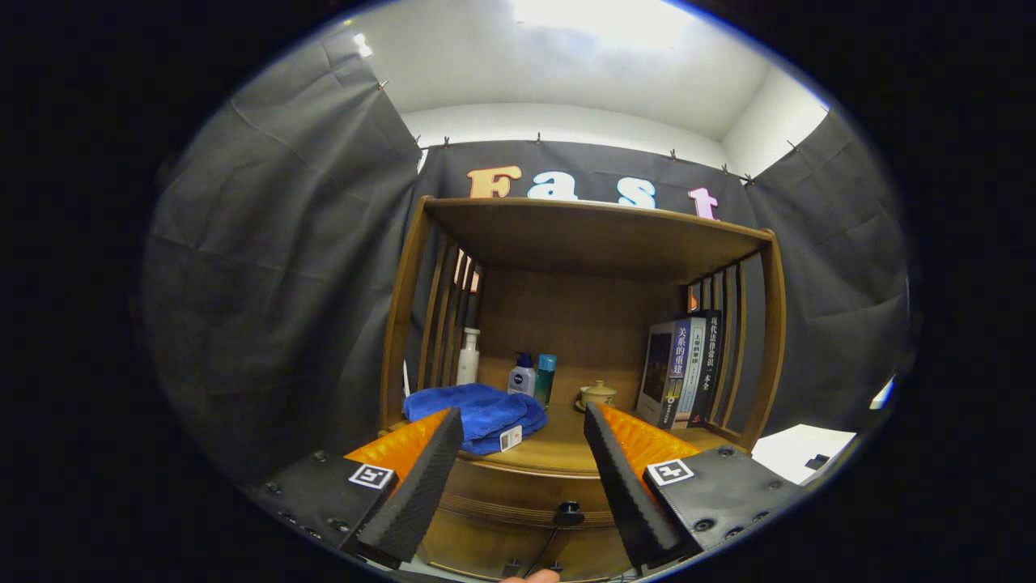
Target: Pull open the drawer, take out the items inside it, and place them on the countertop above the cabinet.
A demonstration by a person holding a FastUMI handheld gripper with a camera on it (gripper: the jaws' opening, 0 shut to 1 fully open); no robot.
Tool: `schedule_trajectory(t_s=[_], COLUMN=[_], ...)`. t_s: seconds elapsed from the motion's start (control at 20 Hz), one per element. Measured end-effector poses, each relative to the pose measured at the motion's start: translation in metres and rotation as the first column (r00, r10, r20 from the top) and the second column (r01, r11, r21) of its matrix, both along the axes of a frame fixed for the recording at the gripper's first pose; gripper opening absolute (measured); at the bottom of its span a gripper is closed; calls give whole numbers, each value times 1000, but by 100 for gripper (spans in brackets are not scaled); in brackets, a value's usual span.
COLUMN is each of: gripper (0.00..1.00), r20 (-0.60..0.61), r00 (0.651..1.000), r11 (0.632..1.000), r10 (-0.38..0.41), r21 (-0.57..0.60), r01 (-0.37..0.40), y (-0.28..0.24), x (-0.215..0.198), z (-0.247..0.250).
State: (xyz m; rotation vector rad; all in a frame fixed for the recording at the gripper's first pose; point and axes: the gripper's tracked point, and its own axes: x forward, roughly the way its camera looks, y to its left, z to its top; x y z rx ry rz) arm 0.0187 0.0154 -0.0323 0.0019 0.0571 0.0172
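Hand-held gripper [522, 421]: fingers spread wide apart, nothing held between them; a square black-and-white marker tag is fixed on each finger base.

Fingertip [530, 576]: a person's, seen below the fingers, beneath the drawer.

Drawer [518, 492]: wooden, curved front, seen between the fingers and slightly below their tips; it appears closed. Its contents cannot be seen.

Knob [569, 513]: dark, round, on the drawer front, between the fingers, nearer the right one; untouched.

Bench [558, 449]: the wooden top above the drawer, just beyond the fingertips, carrying the items below.

Towel [477, 413]: blue, folded, on the bench's left front, partly behind the left fingertip; a small white tag hangs at its front edge, writing too small to read.

Pump bottle [468, 356]: white, at the left rear, beside the side slats.

Small bottle [522, 374]: white with a dark blue cap and a round dark blue logo, behind the towel; the logo's text cannot be read with certainty.

Teal bottle [545, 376]: just beside the small bottle.

Lidded pot [598, 394]: cream, at centre rear.

Books [684, 368]: upright at the right rear, against the slats; spines bear Chinese titles, not fully legible.

Shelf [599, 231]: wooden, roofing the compartment.
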Motion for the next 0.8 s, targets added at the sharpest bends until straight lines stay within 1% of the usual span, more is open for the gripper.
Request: schedule_trajectory(t_s=[0.2, 0.3, 0.4, 0.55, 0.7, 0.8], gripper=[98, 98, 98, 98, 98, 98], r20=[-19, -22, -70, -154, -190, -223], r00=[999, 997, 995, 983, 972, 958], r11=[998, 998, 997, 995, 988, 980], r10=[-50, -68, -74, -97, -140, -181], r21=[-29, -14, 14, -8, 38, 37], r01=[50, 68, 75, 97, 149, 194], y=[-14, -21, -27, -43, -53, -60], x=[16, 27, 34, 42, 45, 48], z=[-31, -53, -89, -144, -179, -198])
